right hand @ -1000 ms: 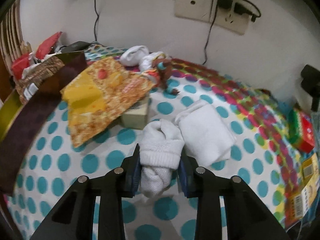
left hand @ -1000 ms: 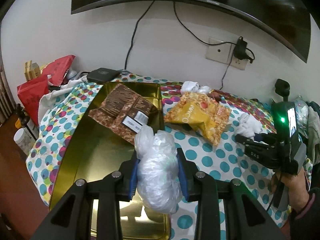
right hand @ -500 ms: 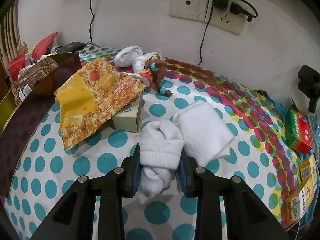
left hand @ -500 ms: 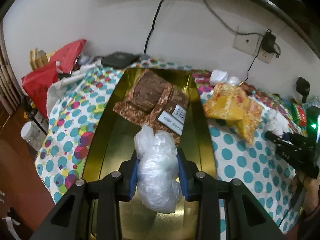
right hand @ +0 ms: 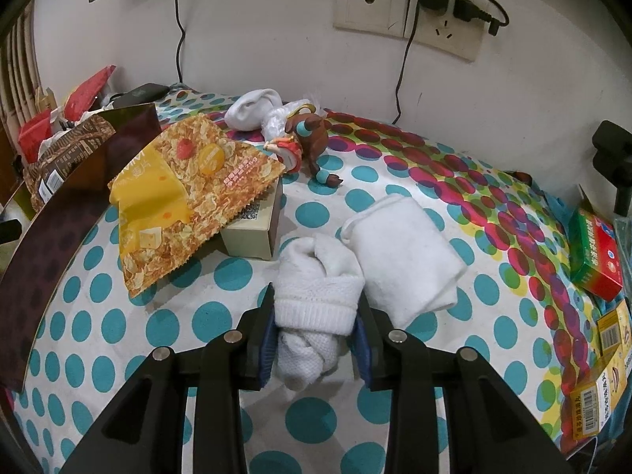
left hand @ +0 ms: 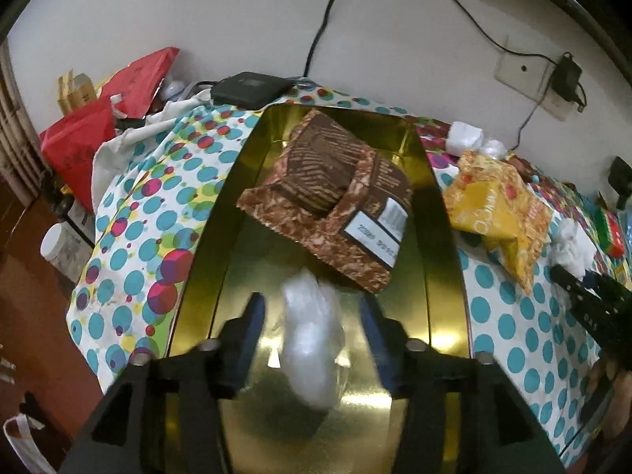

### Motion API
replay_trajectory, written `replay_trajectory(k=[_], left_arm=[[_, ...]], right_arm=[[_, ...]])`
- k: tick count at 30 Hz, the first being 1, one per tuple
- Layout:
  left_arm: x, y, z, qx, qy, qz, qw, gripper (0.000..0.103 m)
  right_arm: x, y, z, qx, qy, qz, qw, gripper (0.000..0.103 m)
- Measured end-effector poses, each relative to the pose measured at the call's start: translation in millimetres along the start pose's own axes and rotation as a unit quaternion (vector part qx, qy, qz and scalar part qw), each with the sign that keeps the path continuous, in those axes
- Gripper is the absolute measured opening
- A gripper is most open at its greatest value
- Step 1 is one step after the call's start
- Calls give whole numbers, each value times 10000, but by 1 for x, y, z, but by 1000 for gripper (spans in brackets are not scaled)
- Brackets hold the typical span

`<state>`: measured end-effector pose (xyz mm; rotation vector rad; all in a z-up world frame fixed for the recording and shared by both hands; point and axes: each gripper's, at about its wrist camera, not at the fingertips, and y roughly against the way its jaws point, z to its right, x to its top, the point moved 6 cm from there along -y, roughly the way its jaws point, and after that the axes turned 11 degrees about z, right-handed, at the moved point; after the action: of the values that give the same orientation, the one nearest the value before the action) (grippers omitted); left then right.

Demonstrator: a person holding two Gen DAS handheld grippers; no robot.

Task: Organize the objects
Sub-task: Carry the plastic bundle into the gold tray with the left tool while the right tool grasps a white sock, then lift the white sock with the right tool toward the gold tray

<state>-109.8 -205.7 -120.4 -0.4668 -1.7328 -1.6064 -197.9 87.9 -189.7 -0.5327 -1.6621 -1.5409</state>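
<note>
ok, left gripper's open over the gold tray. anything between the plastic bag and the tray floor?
Nothing visible. The plastic bag sits between the open left gripper fingers, over bare floor of the gold tray. The brown snack pack lies farther back in the tray, its near corner close to the bag but not under it.

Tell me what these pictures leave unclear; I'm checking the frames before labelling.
- Left wrist view: the plastic bag between the open left gripper's fingers is motion-blurred; contents and contact with the gold tray unreadable.
- Right wrist view: the small box is mostly covered by the snack bag.
- Right wrist view: the right gripper hides the rolled sock's sides.
</note>
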Motion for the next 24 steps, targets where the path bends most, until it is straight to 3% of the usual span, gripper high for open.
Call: replay_trajectory(k=[6,24], left_arm=[[-1,2,5,104,-206,50,9997,60],[-19,39,9,-19,-55,155,9999,60]], right_arm=[[0,0,0,2,15,-12,10000,31],[2,6,-3,77,20,161,9998,31]])
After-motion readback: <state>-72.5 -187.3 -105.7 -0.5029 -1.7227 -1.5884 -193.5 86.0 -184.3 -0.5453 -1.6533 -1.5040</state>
